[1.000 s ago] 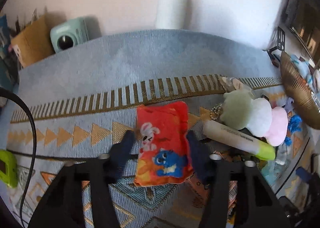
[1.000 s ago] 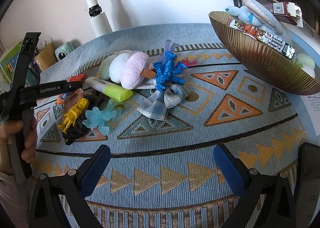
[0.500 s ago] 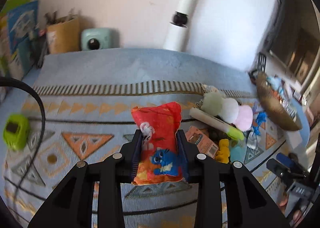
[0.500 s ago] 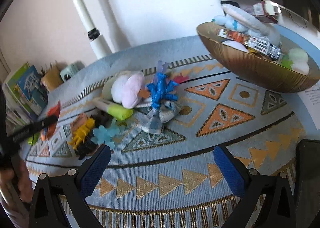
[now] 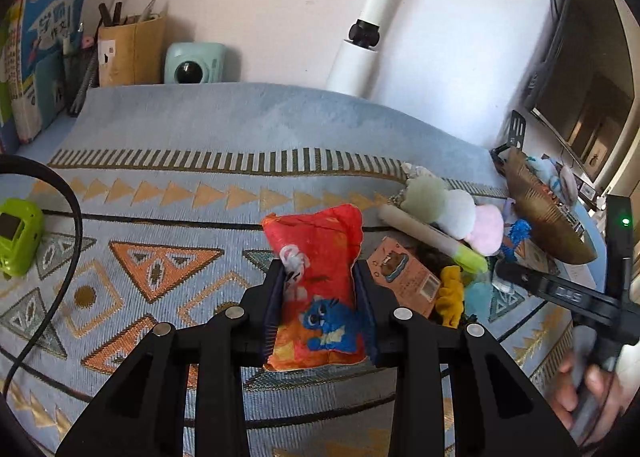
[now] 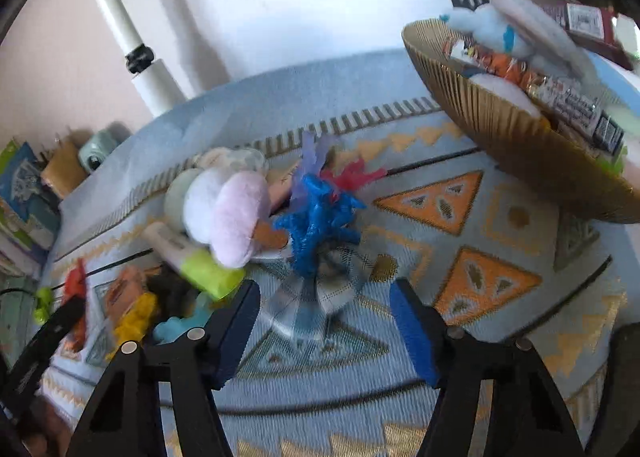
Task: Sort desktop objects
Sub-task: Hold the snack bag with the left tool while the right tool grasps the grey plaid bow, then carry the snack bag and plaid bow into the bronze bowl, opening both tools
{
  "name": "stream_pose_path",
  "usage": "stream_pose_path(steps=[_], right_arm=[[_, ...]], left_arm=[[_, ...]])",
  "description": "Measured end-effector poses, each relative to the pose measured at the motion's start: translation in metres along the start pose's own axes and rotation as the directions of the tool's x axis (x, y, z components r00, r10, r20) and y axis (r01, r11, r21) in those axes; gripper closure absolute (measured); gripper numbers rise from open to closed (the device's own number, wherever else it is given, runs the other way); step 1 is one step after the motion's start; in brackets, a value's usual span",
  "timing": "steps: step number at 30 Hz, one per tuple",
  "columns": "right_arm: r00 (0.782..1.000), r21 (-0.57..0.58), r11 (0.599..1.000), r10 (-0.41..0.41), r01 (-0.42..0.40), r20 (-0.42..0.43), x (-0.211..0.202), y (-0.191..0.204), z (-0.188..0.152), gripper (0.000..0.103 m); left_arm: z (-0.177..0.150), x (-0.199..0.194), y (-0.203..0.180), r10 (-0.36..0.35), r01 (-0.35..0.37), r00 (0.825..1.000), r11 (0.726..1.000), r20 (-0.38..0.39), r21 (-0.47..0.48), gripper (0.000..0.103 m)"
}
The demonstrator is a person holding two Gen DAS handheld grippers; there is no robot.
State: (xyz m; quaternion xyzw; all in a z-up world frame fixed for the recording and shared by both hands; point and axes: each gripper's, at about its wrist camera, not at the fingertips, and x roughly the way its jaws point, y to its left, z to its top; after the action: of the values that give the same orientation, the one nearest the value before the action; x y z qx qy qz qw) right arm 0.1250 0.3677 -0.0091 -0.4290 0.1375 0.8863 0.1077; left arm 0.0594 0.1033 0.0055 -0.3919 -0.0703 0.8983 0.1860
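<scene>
Your left hand-held gripper (image 5: 320, 309) is pinching the red snack bag (image 5: 318, 289) across its lower half, both pads pressed into its sides, and the bag hangs clear of the patterned cloth (image 5: 200, 137) that covers the counter. The bag stands nearly upright between the fingers, its crimped top edge pointing toward the far edge of the counter.

Your right hand-held gripper (image 6: 324, 317) has just been closing and its jaws are still spread, with the checked cloth bow (image 6: 316, 301) lying between the blue pads but not touched by them. The picture from that side is blurred. A blue plastic figure (image 6: 320, 225) rests on the far end of the bow, and just to its left lie the pastel plush toy (image 6: 228, 217) and the white tube with a lime cap (image 6: 192, 257).

Toward the near left edge in that view sit a yellow toy (image 6: 136, 317) and a light blue toy (image 6: 176, 327), close together. The gold ribbed bowl (image 6: 500, 145) stands at the right side of the counter, already holding snack packets and a soft toy.

In the left view a green gadget (image 5: 18, 237) lies near the left edge, and a mint-coloured camera (image 5: 195, 63) and a cardboard pen holder (image 5: 130, 51) stand along the far edge by the wall.
</scene>
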Motion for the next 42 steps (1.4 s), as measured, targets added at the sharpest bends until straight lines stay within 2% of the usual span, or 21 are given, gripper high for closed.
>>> stream_pose_path(steps=[1,2,4,5,6,8,13,16,20,25,28,30,31,33,34,37,40,42], right_arm=[[0.999,-0.021,0.999,-0.034,0.034,0.007,0.001,0.002,0.0,0.039],[0.999,-0.043,0.998,-0.054,0.054,0.008,0.004,0.005,-0.001,0.045],[0.998,-0.075,0.996,-0.055,0.056,0.019,0.003,0.009,-0.002,0.061],[0.998,-0.095,0.994,-0.056,0.058,0.018,0.002,0.011,-0.003,0.073],[0.998,-0.115,0.991,-0.066,0.068,0.024,0.001,0.013,-0.005,0.079],[0.999,-0.126,0.991,-0.035,0.037,0.014,-0.003,0.012,-0.008,0.082],[0.988,-0.041,0.987,0.155,-0.155,-0.013,-0.037,-0.015,-0.033,0.084],[0.979,-0.021,0.979,0.204,-0.204,0.013,-0.064,-0.028,-0.05,0.084],[0.98,-0.012,0.981,0.192,-0.192,0.06,-0.1,-0.046,-0.066,0.084],[0.977,-0.002,0.981,0.193,-0.193,0.095,-0.119,-0.058,-0.064,0.084],[0.988,-0.036,0.994,0.108,-0.105,0.107,-0.123,-0.057,-0.062,0.084],[0.981,-0.039,0.987,0.158,-0.155,0.11,-0.127,-0.061,-0.063,0.084],[0.986,-0.052,0.991,0.13,-0.125,0.106,-0.128,-0.062,-0.065,0.084],[0.994,-0.122,0.992,-0.028,0.041,0.108,-0.123,-0.055,-0.067,0.084],[0.994,-0.137,0.989,-0.046,0.06,0.1,-0.121,-0.056,-0.068,0.084],[0.995,-0.061,0.995,0.088,-0.085,0.054,-0.119,-0.078,-0.071,0.084],[0.994,-0.029,0.999,0.046,-0.044,0.098,-0.13,-0.099,-0.074,0.084],[0.99,0.005,0.997,0.073,-0.074,0.12,-0.141,-0.115,-0.074,0.084]], left_arm=[[0.0,0.0,0.001,-0.006,0.006,1.0,1.0,-0.001,-0.006,0.072],[0.0,0.0,0.002,-0.011,0.011,1.0,1.0,-0.003,-0.012,0.072],[0.0,0.001,0.005,-0.022,0.021,1.0,0.999,-0.012,-0.025,0.072],[0.0,0.002,0.006,-0.025,0.025,1.0,0.999,-0.014,-0.03,0.072],[0.0,0.002,0.006,-0.026,0.026,1.0,0.999,-0.015,-0.033,0.072],[0.0,0.001,0.006,-0.022,0.022,1.0,0.999,-0.012,-0.031,0.072],[-0.002,0.0,0.002,-0.011,0.011,1.0,1.0,-0.001,-0.012,0.072],[-0.004,0.0,0.0,-0.008,0.008,1.0,1.0,0.005,0.001,0.072],[-0.005,-0.001,-0.006,0.001,-0.002,1.0,1.0,0.016,0.028,0.072],[-0.002,-0.013,-0.023,0.022,-0.026,0.998,0.997,0.053,0.078,0.072],[0.003,-0.028,-0.035,0.031,-0.04,0.996,0.993,0.081,0.112,0.072],[0.006,-0.038,-0.044,0.014,-0.026,0.995,0.992,0.094,0.126,0.072],[0.008,-0.042,-0.048,0.007,-0.019,0.995,0.991,0.096,0.132,0.072],[0.01,-0.046,-0.055,-0.001,-0.013,0.995,0.99,0.096,0.144,0.072],[0.011,-0.048,-0.06,0.0,-0.015,0.995,0.988,0.097,0.154,0.072],[0.011,-0.049,-0.076,0.0,-0.017,0.996,0.983,0.094,0.184,0.072],[0.013,-0.049,-0.093,-0.038,0.024,0.997,0.981,0.071,0.194,0.072],[0.016,-0.048,-0.109,-0.069,0.056,0.996,0.976,0.055,0.209,0.072]])
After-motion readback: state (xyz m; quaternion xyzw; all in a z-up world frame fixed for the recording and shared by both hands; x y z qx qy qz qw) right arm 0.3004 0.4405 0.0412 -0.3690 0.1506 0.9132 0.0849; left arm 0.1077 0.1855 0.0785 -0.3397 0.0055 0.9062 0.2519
